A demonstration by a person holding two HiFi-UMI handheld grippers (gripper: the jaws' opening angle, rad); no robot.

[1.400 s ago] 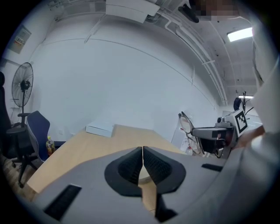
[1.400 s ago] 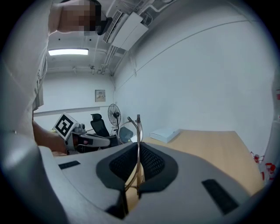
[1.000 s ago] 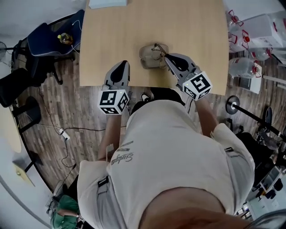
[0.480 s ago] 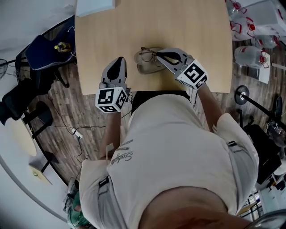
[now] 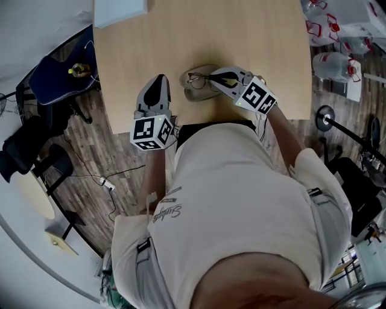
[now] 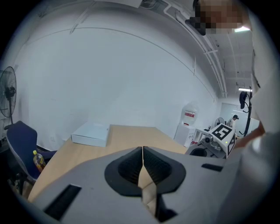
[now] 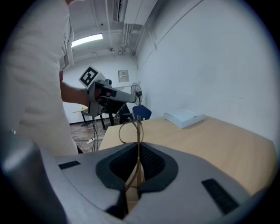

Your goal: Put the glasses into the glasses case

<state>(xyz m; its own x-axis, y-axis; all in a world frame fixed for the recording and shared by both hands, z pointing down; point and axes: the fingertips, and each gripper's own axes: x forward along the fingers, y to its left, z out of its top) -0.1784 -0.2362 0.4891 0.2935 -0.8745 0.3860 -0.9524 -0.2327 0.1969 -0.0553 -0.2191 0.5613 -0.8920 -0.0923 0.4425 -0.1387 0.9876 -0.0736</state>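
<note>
A beige glasses case [image 5: 196, 92] lies on the wooden table [image 5: 241, 36] close to its near edge. Thin-framed glasses [image 5: 196, 78] hang just over the case, their lenses to the left. My right gripper [image 5: 212, 77] is shut on the glasses and reaches in from the right. In the right gripper view the wire frame [image 7: 130, 127] sticks up from between the closed jaws of the right gripper [image 7: 138, 164]. My left gripper [image 5: 159, 79] is to the left of the case, shut and empty; its pads [image 6: 142, 162] meet with nothing between them.
A white flat box [image 5: 119, 11] sits at the table's far left corner, also in the left gripper view as the white box [image 6: 91, 133]. A blue chair [image 5: 57, 75] stands left of the table. Water bottles [image 5: 338, 60] and a stand base [image 5: 326, 117] are on the floor at the right.
My right gripper has come down with the glasses and turned left, onto the case. The left gripper has slid a little farther over the table.
</note>
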